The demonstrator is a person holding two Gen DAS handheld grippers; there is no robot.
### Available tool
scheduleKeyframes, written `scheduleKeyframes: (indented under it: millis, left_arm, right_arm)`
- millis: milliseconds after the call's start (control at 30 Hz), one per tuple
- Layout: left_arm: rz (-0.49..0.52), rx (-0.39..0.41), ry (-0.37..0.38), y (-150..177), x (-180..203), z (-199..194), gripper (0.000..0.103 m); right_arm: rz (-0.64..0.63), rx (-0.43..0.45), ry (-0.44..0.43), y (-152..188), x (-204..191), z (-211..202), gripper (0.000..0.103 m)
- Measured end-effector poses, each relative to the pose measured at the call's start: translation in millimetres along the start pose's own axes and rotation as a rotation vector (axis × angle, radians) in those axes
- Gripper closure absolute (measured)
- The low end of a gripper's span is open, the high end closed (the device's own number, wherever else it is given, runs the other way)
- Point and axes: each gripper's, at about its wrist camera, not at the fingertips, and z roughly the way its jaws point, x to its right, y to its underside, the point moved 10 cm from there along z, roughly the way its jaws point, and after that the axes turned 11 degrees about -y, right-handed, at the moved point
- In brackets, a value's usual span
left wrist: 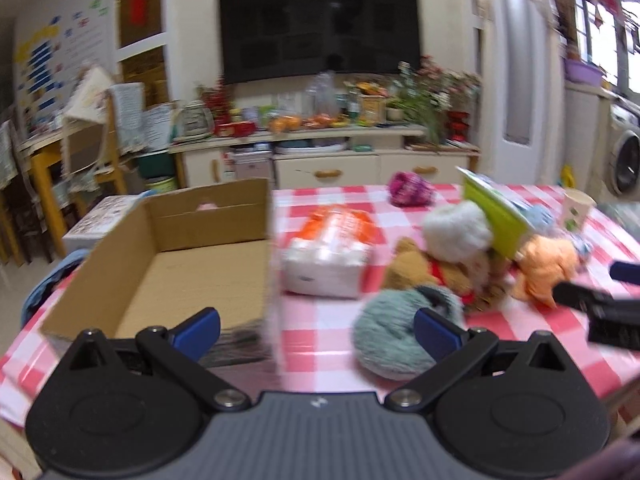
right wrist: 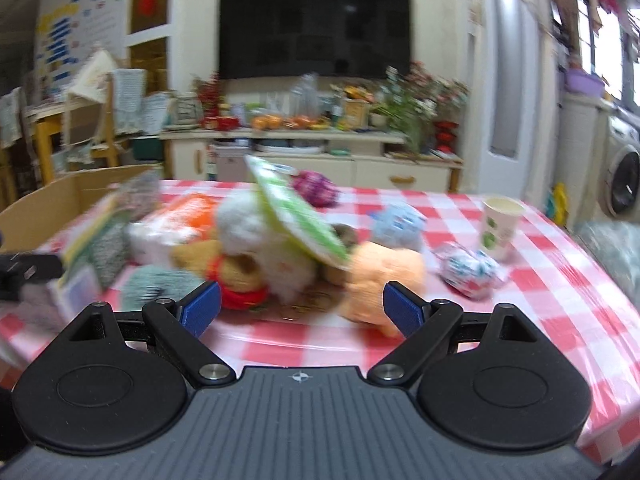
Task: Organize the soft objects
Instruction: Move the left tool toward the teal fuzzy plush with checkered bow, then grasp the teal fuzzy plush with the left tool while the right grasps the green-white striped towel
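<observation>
Corrugated cardboard box [left wrist: 168,256], open-topped, rectangular, at the left of the red-and-white checked surface [left wrist: 328,320]. Beside it: tissue pack [left wrist: 328,252] in glossy film, long axis running away from the camera. Right of that, a heap of plush: grey-green fuzzy round [left wrist: 396,336], brown bear [left wrist: 424,268], white fluffy ball [left wrist: 456,232], orange toy [right wrist: 384,276]. Flat green card [right wrist: 296,216] tilted on the heap. Paper cup [right wrist: 498,224] upright, apart. Left tongs [left wrist: 316,328] wide, level, empty; right tongs [right wrist: 300,308] likewise, apparently straddling the orange toy; blur prevents certainty.
</observation>
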Motion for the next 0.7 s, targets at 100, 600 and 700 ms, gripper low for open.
scheduleKeyframes:
  millis: [100, 600, 700]
  left_arm:
    - [0.035, -0.002, 0.037, 4, 20, 1, 0.001]
    - [0.132, -0.114, 0.077, 21, 81, 50, 0.001]
    - [0.137, -0.132, 0.070, 23, 84, 58, 0.001]
  right_arm:
    - [0.074, -0.016, 0.033, 5, 28, 10, 0.000]
    - [0.207, -0.100, 0.032, 24, 97, 72, 0.000]
    - [0.223, -0.085, 0.034, 16, 101, 74, 0.000]
